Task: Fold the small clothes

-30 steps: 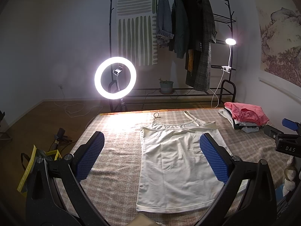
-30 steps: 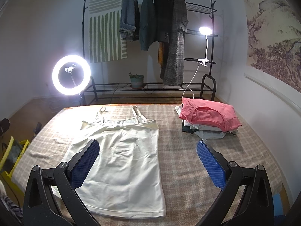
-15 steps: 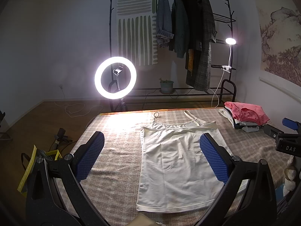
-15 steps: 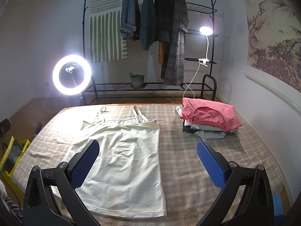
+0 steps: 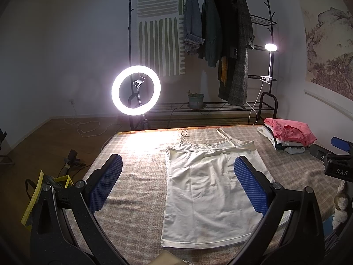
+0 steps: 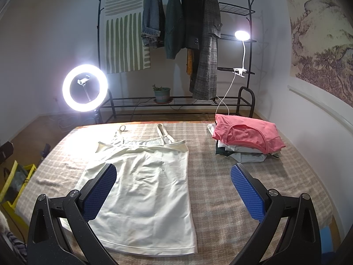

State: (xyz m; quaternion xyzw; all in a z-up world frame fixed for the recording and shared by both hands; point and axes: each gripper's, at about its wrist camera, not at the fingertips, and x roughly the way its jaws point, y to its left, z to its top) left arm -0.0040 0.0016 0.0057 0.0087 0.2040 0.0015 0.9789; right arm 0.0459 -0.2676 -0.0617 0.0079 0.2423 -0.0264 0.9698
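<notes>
A white camisole (image 5: 207, 190) is lying flat on the checked table cover (image 5: 141, 172), straps pointing to the far edge and hem towards the near edge. The left gripper (image 5: 176, 167) is hovering above it with its jaws spread wide and nothing between the blue pads (image 5: 103, 187). The right gripper (image 6: 174, 172) is hanging over the camisole's right half, jaws likewise wide apart and gripping nothing. At the far right of the cover a stack of folded clothes (image 6: 245, 141) is sitting with a pink piece on top, well apart from the camisole. Beyond the far edge a ring light (image 5: 135, 90) is glowing beside a clothes rack (image 5: 220, 50).
</notes>
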